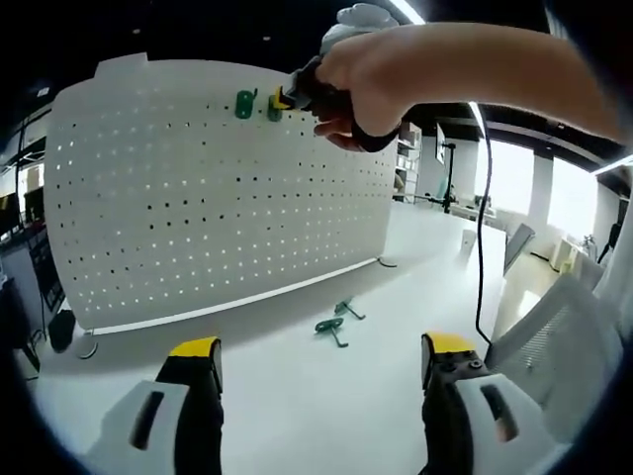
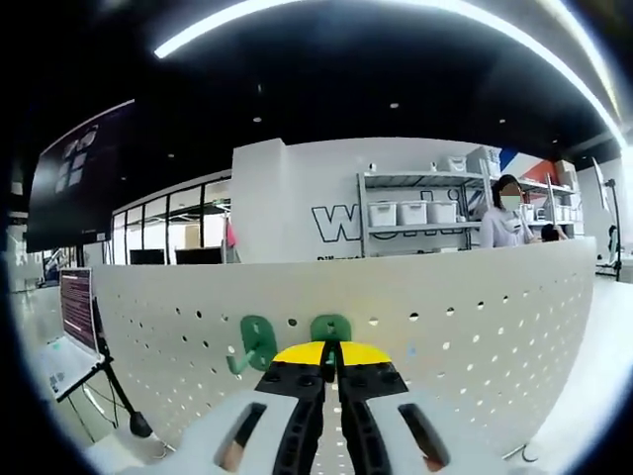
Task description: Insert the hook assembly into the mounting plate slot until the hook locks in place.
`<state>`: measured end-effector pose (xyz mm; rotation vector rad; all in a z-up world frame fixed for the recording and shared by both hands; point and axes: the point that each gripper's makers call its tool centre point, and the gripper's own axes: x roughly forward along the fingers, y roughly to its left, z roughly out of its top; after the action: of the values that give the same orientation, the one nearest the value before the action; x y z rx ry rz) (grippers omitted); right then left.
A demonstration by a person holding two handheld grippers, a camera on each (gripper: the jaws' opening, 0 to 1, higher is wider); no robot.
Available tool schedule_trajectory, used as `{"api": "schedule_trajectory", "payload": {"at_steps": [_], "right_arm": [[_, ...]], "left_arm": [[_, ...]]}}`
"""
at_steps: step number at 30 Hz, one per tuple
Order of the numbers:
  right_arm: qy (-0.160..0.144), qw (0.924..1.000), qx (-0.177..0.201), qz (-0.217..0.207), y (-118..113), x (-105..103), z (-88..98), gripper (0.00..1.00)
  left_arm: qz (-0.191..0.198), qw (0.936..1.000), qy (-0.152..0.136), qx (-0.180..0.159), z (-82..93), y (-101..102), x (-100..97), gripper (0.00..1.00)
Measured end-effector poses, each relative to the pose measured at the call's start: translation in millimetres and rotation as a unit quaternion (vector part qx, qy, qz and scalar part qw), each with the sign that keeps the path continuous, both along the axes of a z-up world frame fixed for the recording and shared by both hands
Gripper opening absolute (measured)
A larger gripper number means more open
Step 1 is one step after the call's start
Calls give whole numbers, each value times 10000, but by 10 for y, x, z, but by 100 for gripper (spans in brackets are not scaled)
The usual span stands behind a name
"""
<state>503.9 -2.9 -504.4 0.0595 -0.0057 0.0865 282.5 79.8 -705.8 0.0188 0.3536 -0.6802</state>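
Note:
A white pegboard (image 1: 198, 198) stands upright on the table. One green hook (image 1: 244, 103) hangs near its top edge. Just right of it, a second green hook (image 1: 272, 109) is pressed against the board, and my right gripper (image 1: 285, 98) is shut on it, held by a person's hand. In the right gripper view the yellow-tipped right gripper (image 2: 331, 354) pinches that held hook (image 2: 330, 327) against the pegboard (image 2: 475, 317), with the mounted hook (image 2: 255, 342) to its left. My left gripper (image 1: 321, 348) stands open low over the table, nothing between its jaws.
Two spare green hooks (image 1: 336, 322) lie on the white table (image 1: 297, 406) in front of the board. A black cable (image 1: 481, 247) hangs at the right beside a white chair (image 1: 554, 346). Behind the board are shelves (image 2: 415, 213) with bins and a person (image 2: 504, 218).

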Motion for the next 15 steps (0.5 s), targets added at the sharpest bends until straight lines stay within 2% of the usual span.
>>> {"api": "schedule_trajectory", "payload": {"at_steps": [8,10,15], "right_arm": [[68,9999,19,151,-2,-35,-11,4],[77,9998,58,167,-20,-44,-13,9],[124,9996,2,262,-17,-58,-51,16]], "left_arm": [[37,10000,-6,-3,3,15,7,85],[20,10000,-19,-35,11,3,7,85],[25,10000,-24,1,9,7,6,86]]}}
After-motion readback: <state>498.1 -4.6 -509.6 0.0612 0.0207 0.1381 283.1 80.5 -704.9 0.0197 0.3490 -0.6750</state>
